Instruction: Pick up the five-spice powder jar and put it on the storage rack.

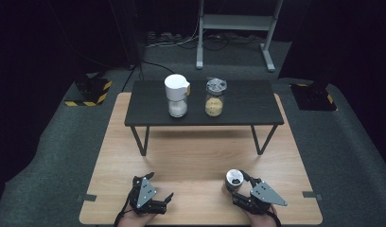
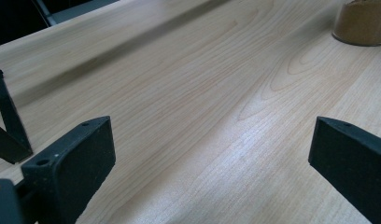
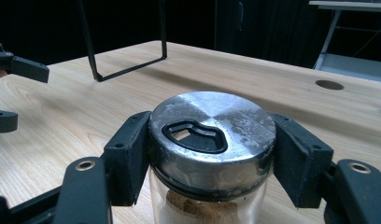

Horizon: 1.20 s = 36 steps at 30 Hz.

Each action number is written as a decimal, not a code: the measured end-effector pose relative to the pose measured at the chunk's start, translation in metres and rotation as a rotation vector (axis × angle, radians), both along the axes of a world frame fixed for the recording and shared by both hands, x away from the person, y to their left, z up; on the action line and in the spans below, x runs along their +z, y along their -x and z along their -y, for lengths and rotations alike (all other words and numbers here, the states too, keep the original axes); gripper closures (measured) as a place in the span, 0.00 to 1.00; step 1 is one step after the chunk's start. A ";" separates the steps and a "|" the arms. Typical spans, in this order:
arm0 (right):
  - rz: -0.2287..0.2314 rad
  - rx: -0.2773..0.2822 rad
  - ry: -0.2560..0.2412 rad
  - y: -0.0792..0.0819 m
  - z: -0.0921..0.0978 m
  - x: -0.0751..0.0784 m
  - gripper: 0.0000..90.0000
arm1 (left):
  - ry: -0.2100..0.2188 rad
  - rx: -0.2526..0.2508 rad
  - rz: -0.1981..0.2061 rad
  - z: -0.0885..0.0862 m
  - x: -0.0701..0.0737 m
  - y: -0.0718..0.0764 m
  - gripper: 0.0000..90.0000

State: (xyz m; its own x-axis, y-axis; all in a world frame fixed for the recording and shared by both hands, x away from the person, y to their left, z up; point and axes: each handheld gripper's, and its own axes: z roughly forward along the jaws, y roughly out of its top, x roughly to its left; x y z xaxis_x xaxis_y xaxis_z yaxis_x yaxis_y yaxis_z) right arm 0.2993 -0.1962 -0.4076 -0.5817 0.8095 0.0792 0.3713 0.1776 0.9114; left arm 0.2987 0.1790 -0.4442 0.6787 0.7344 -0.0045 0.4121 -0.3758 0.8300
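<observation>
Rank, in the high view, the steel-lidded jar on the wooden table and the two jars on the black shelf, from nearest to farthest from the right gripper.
1. Steel-lidded jar, clamped in the right gripper.
2. Yellow-filled jar, shelf, right side.
3. White-capped jar, shelf, left side.

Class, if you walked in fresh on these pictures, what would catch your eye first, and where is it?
First, the right gripper clamped on the metal lid of a spice jar at the near right of the wooden table. Next, the white-lidded jar and the second spice jar side by side on the black shelf. The left gripper rests open at near left.
</observation>
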 end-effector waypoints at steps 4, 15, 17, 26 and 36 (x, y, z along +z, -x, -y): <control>0.002 -0.011 0.004 0.000 -0.001 0.000 0.39 | 0.001 0.000 0.000 0.000 0.000 0.000 0.01; 0.032 -0.034 0.004 -0.001 0.002 0.010 0.39 | 0.005 -0.003 -0.003 0.000 0.000 0.000 0.01; 0.039 -0.035 0.003 -0.001 0.003 0.013 0.39 | 0.005 -0.004 -0.003 0.000 0.000 0.000 0.01; 0.056 -0.035 -0.012 -0.005 0.004 0.028 0.39 | 0.001 -0.009 -0.001 0.000 0.000 0.000 0.01; 0.072 -0.057 -0.029 -0.014 0.011 0.048 0.39 | -0.002 -0.019 0.002 0.000 0.000 0.000 0.01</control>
